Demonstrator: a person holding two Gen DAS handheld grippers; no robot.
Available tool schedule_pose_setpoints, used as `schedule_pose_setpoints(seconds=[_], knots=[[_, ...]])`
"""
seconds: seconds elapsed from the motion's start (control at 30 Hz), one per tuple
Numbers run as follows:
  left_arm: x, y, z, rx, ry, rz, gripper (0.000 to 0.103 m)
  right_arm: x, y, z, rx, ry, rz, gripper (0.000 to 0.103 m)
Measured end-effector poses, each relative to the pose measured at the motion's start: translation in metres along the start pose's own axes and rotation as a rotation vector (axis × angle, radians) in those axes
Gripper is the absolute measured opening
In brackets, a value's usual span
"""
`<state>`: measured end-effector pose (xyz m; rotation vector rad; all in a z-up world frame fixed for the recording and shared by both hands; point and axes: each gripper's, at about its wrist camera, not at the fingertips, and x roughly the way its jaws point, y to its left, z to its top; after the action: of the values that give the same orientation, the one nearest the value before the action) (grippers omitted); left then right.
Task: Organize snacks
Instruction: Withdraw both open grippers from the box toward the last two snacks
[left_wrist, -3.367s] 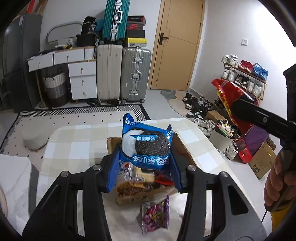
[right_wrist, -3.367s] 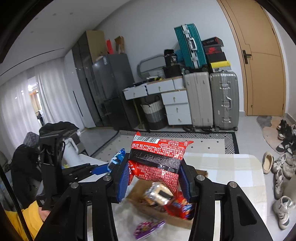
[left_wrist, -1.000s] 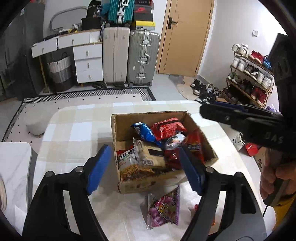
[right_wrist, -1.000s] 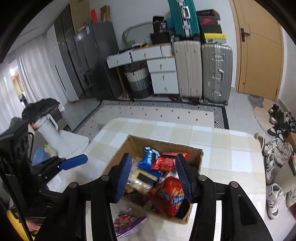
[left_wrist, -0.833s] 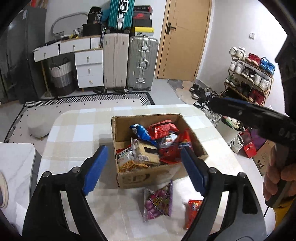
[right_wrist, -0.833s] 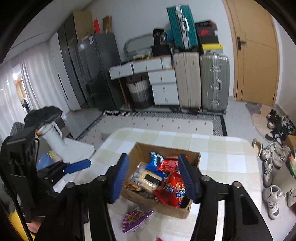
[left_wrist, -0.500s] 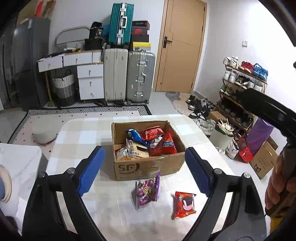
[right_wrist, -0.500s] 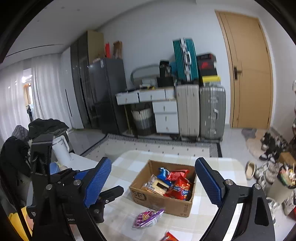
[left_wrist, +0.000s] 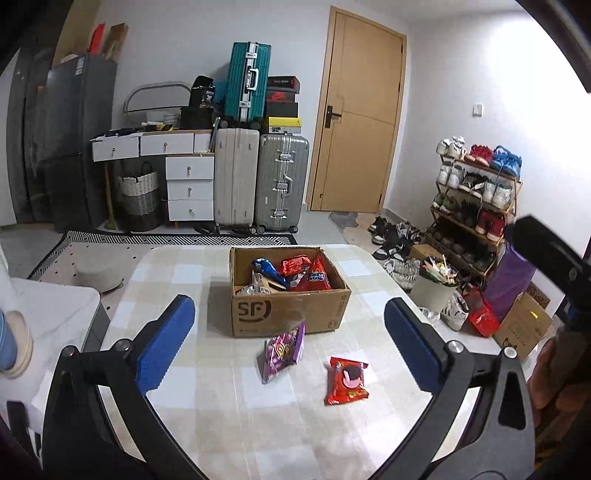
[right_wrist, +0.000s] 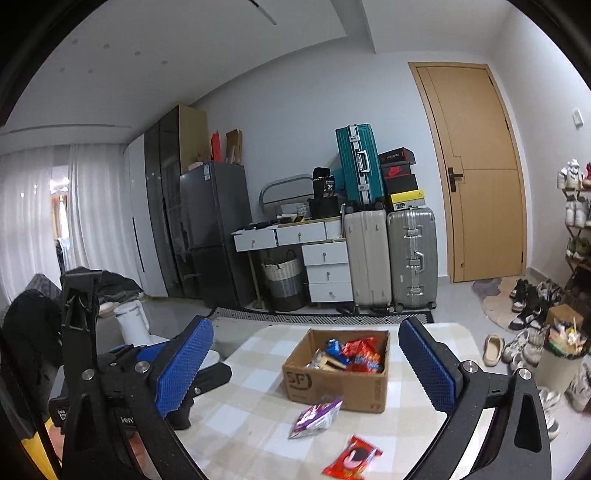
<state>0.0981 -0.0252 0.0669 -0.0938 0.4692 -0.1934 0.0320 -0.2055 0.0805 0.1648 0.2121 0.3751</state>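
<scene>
from my left wrist camera i see the left gripper (left_wrist: 290, 345) spread wide with nothing between its blue pads (left_wrist: 166, 343). past it, a cardboard box (left_wrist: 288, 312) sits on the checked table (left_wrist: 229, 406), packed with snack packets, a blue one (left_wrist: 266, 267) and red ones (left_wrist: 314, 275) poking up. a purple packet (left_wrist: 282, 347) lies just in front of the box, touching or nearly touching its front wall. a red packet (left_wrist: 346, 380) lies flat nearby, to the right. at the right edge i see the right gripper's black body (left_wrist: 546, 258), held by a hand (left_wrist: 554, 376).
</scene>
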Motion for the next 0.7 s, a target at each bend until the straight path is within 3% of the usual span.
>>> schedule_pose_setpoints(seconds=[0.13,0.3,0.7], knots=[[-0.018,0.004,-0.021,-0.013,-0.014,0.026,0.102,-0.006,0.000,-0.024,0.020,0.000,-0.029,0.102],[-0.012,0.014,-0.044,-0.046,0.036,0.030,0.102,-0.004,-0.003,-0.056,0.054,0.063,-0.035,0.102],[0.057,0.024,-0.080,-0.078,0.165,0.016,0.102,0.028,-0.024,-0.117,0.077,0.210,-0.077,0.102]])
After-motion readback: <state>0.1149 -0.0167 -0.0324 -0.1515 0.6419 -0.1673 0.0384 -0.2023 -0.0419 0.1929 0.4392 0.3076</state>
